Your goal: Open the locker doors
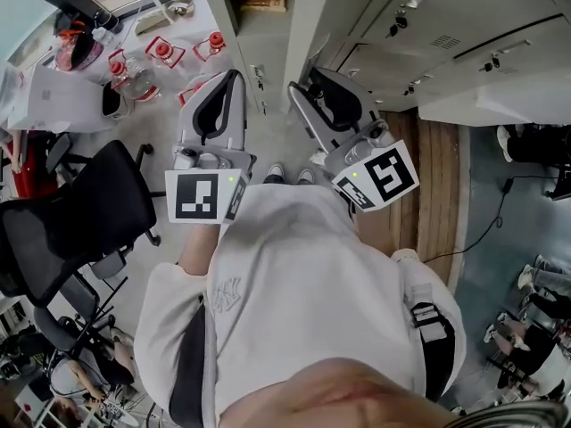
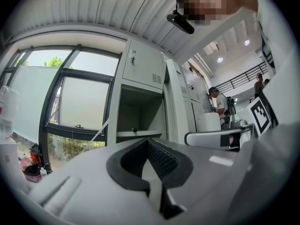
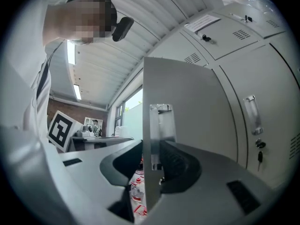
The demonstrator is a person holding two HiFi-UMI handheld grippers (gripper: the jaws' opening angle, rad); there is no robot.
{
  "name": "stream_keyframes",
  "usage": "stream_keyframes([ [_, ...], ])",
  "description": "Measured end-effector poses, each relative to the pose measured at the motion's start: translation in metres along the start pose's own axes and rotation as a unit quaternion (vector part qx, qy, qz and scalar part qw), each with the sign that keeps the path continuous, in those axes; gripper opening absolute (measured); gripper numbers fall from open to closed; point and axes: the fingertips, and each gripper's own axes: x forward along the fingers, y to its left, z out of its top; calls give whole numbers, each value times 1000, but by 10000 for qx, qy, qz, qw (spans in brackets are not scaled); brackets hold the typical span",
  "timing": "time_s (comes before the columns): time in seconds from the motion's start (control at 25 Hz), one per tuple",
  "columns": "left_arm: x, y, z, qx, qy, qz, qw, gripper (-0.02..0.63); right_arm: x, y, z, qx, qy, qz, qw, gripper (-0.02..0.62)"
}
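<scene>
The right gripper pinched the grey metal locker door at twelve o'clock to pull it open; the left gripper, jaws pressed together, hung empty.

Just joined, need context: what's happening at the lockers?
A person works two hand-held grippers at a bank of grey lockers. The right hand-held gripper is clamped on the edge of a locker door that stands partly open. The left hand-held gripper is shut and empty, facing an already open compartment.
</scene>
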Motion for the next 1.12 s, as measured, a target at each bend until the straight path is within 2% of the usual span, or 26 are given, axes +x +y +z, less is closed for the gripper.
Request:
stream_keyframes([
  [0.32,-3,-12,0,3,26,-169,9999,-5,-10,-2,2,51,-137,-202,9997,91],
  [0.52,-4,-30,14,97,-54,-152,9998,-5,-26,-6,12,107,-280,-163,9994,137],
  [0.72,-4,-60,32,220,-141,104,9996,-5,-64,-34,27,194,-457,-162,9986,137],
  [0.96,0,-110,32,145,-133,613,9979,-5,-115,-78,37,84,-357,-137,9992,133],
  [1.12,14,-156,25,-3,-94,556,9984,-4,-139,-100,41,-33,-310,-121,9994,94],
])
